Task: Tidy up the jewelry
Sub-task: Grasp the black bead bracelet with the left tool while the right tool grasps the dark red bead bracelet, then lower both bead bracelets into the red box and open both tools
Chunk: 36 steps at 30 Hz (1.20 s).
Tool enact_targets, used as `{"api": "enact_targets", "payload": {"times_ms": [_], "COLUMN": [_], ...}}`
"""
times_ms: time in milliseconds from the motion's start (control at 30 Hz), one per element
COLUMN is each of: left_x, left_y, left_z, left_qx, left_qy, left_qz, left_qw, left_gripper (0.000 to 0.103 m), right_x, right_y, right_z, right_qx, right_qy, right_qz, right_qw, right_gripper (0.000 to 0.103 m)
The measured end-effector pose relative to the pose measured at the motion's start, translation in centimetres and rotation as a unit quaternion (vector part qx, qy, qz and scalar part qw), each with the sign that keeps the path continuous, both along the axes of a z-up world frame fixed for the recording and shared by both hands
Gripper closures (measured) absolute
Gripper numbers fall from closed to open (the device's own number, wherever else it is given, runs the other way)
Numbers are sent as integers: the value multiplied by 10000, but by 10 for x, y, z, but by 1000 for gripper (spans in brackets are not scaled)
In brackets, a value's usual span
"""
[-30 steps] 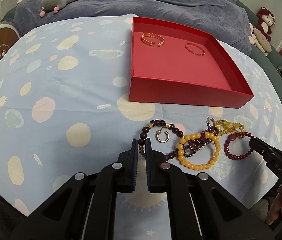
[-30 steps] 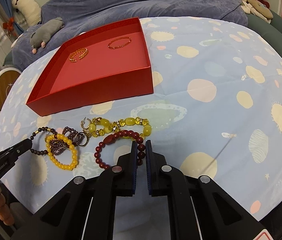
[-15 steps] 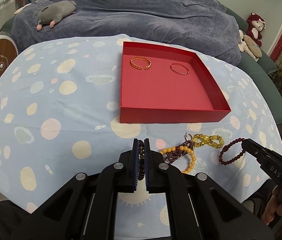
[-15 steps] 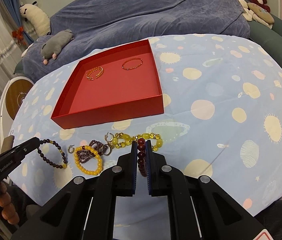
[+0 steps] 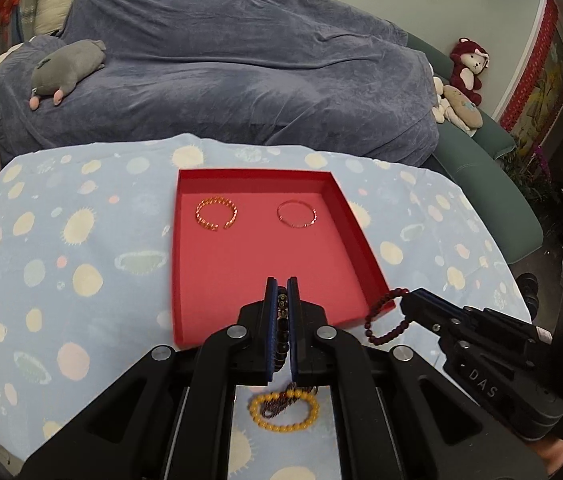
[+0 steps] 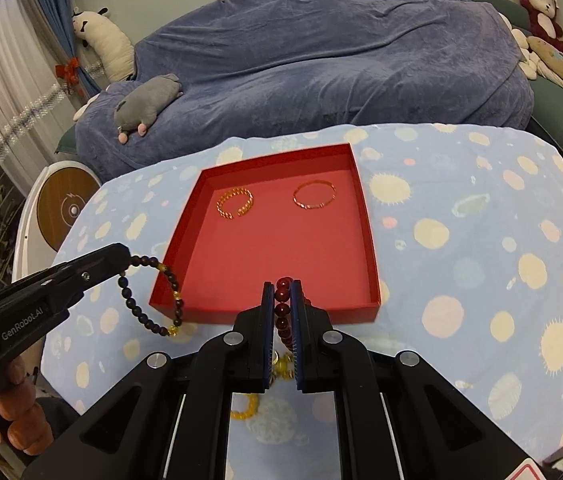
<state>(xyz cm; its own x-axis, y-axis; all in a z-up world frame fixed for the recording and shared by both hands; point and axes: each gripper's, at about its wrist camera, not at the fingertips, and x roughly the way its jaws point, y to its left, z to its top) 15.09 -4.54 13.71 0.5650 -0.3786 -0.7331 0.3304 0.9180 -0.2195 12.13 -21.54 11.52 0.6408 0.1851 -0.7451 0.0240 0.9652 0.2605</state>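
Both bracelets have left the tabletop (image 5: 81, 280): left gripper (image 5: 281, 292) clamps the dark bracelet (image 6: 149, 296), right gripper (image 6: 282, 294) the red bracelet (image 5: 385, 316), nearing the red tray (image 5: 249, 264).

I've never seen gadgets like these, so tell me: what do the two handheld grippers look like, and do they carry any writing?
Both are matte black plastic with silver screw heads. The left gripper and right gripper each end in two flat fingers faced with blue ribbed pads. Seen side-on, the left reads "GenRobot.AI" in white; the right reads "DAS". No cables or sleeves show.
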Motion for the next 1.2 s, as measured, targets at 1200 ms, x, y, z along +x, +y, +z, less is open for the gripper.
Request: {"api": "enact_targets", "payload": {"times_ms": [1200], "left_x": [134], "left_y": [6], "left_z": [-119], "left_qx": [620], "left_qy": [759], "left_qz": [421], "left_qw": [9943], "left_gripper": [98], "right_x": [141], "right_y": [-13], "right_z": [-102], "right_qx": [-666], "right_qy": [757], "right_qz": [-79], "right_qw": [9949], "right_gripper": [93]}}
